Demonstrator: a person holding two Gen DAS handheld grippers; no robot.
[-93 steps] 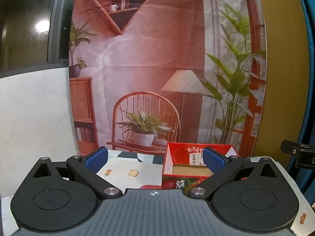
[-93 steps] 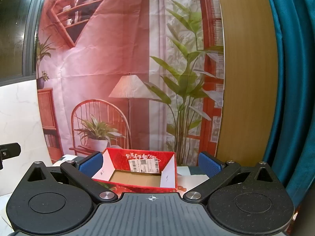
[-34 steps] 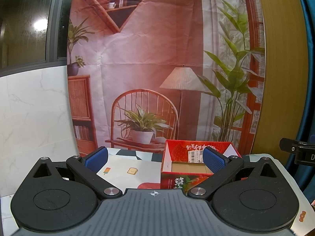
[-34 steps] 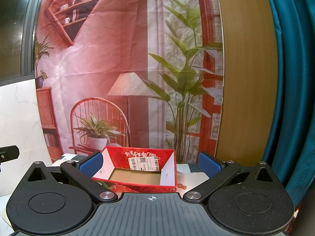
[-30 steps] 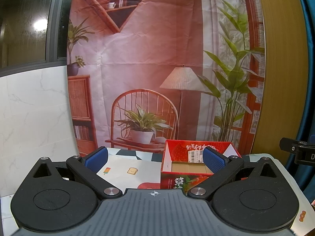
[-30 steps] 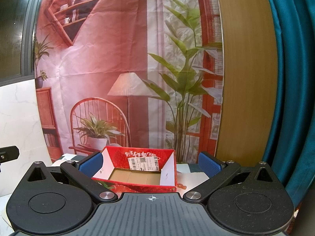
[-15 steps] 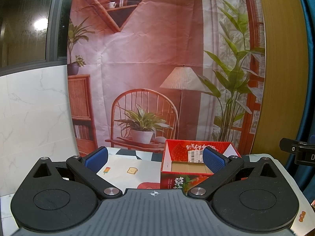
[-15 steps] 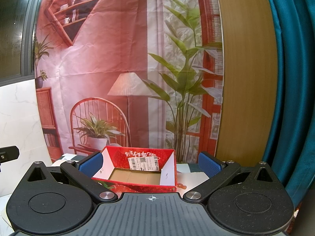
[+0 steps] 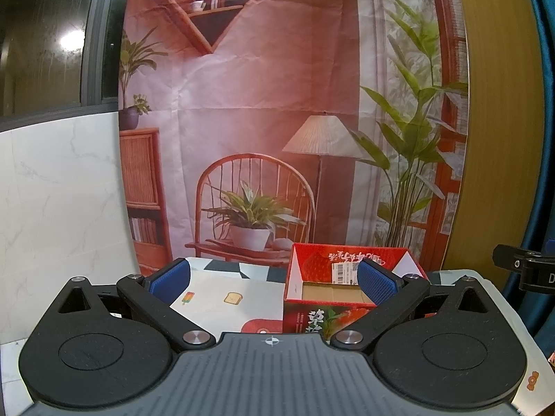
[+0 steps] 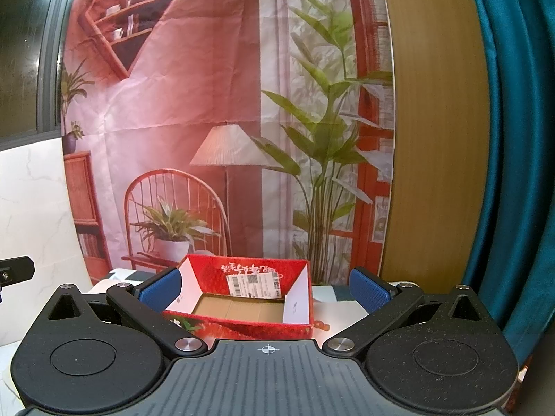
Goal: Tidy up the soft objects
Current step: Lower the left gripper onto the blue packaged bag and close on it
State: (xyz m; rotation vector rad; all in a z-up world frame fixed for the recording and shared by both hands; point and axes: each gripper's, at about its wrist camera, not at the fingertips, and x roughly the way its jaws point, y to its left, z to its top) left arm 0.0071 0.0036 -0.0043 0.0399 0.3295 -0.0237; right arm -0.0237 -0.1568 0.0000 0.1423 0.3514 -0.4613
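Box: open-topped red cardboard box printed with strawberries (image 9: 322,319) (image 10: 242,298), stood upright on the table, just in front of the backdrop; brown cardboard floor visible inside, nothing seen lying on it.
Box label: white barcode sticker (image 10: 253,286) on the inner face of the far wall; white side flaps raised left and right.
Soft objects: not seen in either view.
Table cover: white patterned cloth with small printed toast and ice-lolly motifs (image 9: 225,303), spread under the box.
Left gripper (image 9: 274,279): black body, blue-padded fingers spread wide apart, nothing between them; held level above the near edge of the table, box ahead and toward the right finger, whose pad overlapped the box's near right corner in the view.
Right gripper (image 10: 265,287): same build, fingers spread wide apart, nothing held; box seen centred between the two pads, beyond them; contact could not be judged.
Backdrop: creased printed fabric showing a rattan chair, potted plant, floor lamp and shelves (image 9: 263,138), hung behind the table.
Surroundings: white marble-look wall panel (image 9: 59,190) at left, dark window above it; yellow-brown wooden panel (image 10: 433,138) and teal curtain (image 10: 513,138) at right.
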